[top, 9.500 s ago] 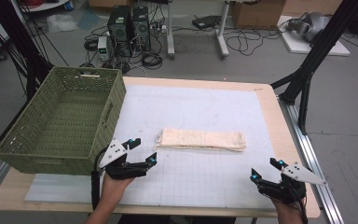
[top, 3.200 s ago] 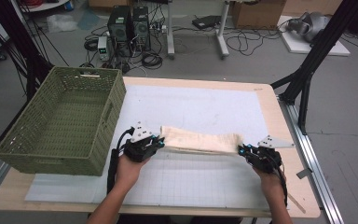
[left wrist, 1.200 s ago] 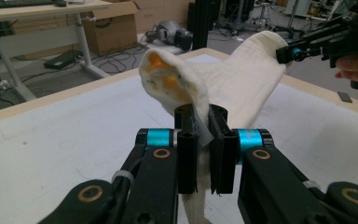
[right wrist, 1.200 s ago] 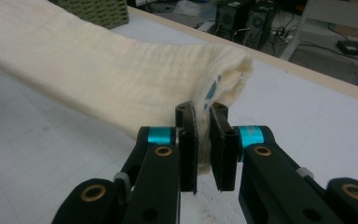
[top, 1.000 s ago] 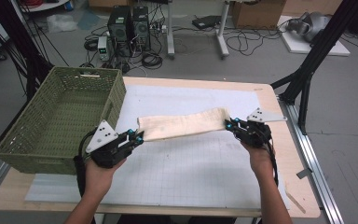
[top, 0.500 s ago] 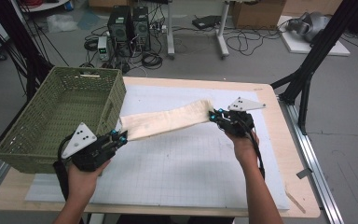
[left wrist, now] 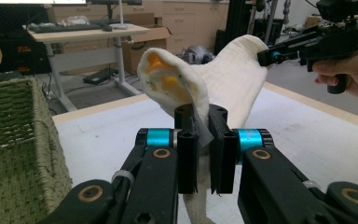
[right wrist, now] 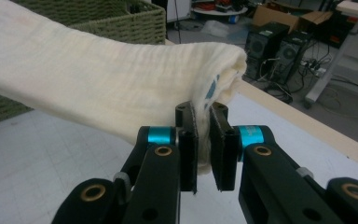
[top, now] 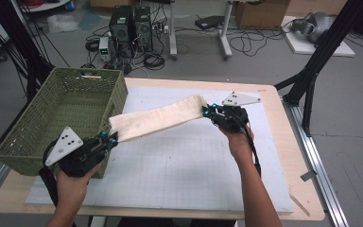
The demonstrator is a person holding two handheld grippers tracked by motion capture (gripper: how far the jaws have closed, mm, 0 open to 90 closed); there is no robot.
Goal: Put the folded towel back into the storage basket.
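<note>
At frame centre, 2 grippers, left gripper [top: 112,138] and right gripper [top: 207,111], each clamp an end of the folded cream cloth [top: 157,117], lifted beside the green basket [top: 38,124].

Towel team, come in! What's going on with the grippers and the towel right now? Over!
Left gripper shut on one end of the towel, right gripper shut on the other. Towel lifted off the table, stretched between them. Green basket beside the left gripper. Nothing blocking.

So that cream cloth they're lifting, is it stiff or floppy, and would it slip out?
Probably floppy: the cloth hangs in a slight sag between the left gripper and right gripper, and its end curls over above the jaws in the left gripper view. It seems light, since two small pinches hold it off the table. The crinkled weave looks grippy, so slipping seems unlikely.
</note>
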